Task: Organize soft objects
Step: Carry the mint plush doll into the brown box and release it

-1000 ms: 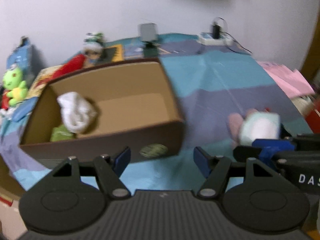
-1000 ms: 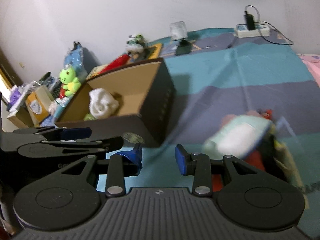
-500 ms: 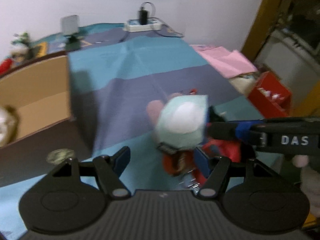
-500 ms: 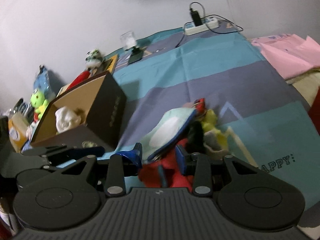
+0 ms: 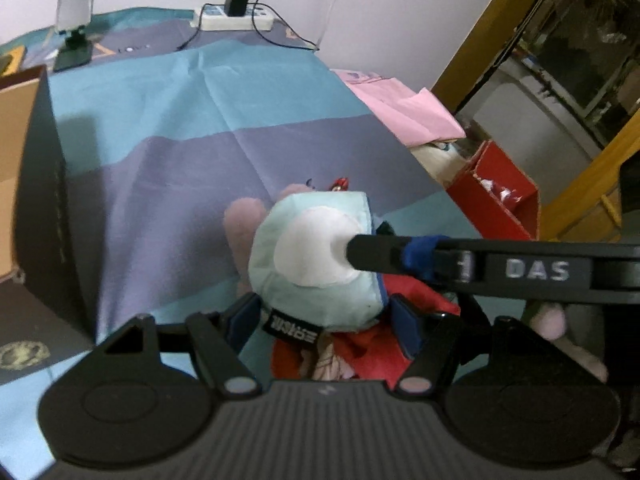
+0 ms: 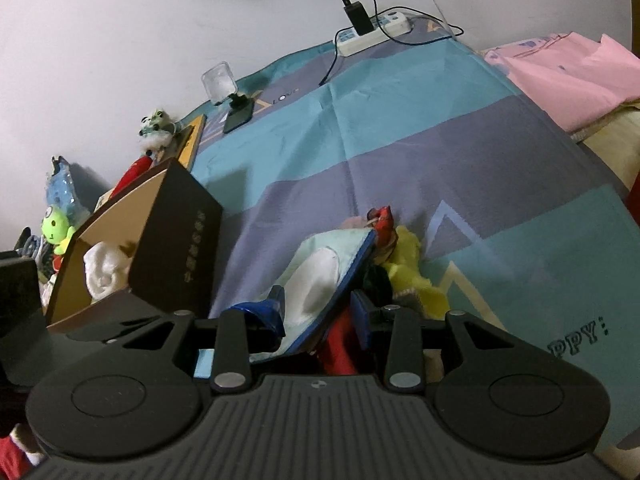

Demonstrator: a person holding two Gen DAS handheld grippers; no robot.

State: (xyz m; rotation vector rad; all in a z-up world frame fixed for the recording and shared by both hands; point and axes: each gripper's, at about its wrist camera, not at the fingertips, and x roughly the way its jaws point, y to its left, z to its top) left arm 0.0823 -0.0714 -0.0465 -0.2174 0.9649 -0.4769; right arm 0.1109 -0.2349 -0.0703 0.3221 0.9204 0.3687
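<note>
Both grippers are at the pile of soft toys on the striped cloth [image 5: 248,128], so the step in hand seems to be the picking of the next toy for the box.

The mint-green plush [image 5: 316,264] with a white oval patch lies on top of the pile, in the near middle of the cloth and well apart from the brown cardboard box [image 6: 160,248] at the left. Under it there are a red fabric piece [image 5: 360,344] and, at its right in the right wrist view, a yellow fuzzy toy [image 6: 412,272].

The left gripper [image 5: 320,320] has its jaws spread, one on each side of the near edge of the plush; I cannot say for sure that the pads press on it. The right gripper [image 6: 320,316] also stands spread, and the plush passes between its blue fingertips [image 6: 272,312] (in the left wrist view one finger of it lies across the white patch).

In my judgement the next move calls for one gripper to close on the plush alone, without the red piece below, then to lift it and carry it left to the box, where a white soft thing [image 6: 102,274] already lies.
</note>
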